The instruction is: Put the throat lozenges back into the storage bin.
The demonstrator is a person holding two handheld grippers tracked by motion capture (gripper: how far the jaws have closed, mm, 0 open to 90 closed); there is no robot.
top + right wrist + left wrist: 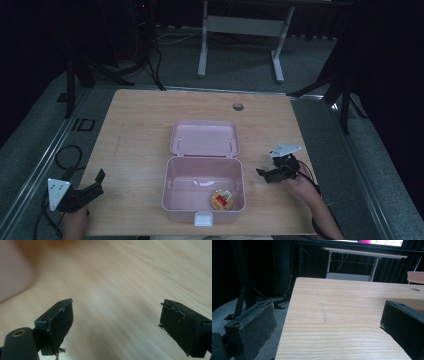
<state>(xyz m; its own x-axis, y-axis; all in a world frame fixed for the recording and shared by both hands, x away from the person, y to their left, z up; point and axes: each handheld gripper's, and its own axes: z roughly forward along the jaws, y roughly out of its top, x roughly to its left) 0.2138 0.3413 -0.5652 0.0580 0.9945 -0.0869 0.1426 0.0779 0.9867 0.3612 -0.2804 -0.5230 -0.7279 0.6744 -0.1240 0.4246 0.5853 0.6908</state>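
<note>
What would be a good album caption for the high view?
Open pink box with a small round snack inside, flanked by the left tool and right tool.

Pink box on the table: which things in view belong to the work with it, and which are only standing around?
Part of the work:
- pink box, lid open
- round yellow and red item inside it
- left gripper, open
- right gripper, open

Only around:
- white desk frame behind the table
- cables on the floor
</note>
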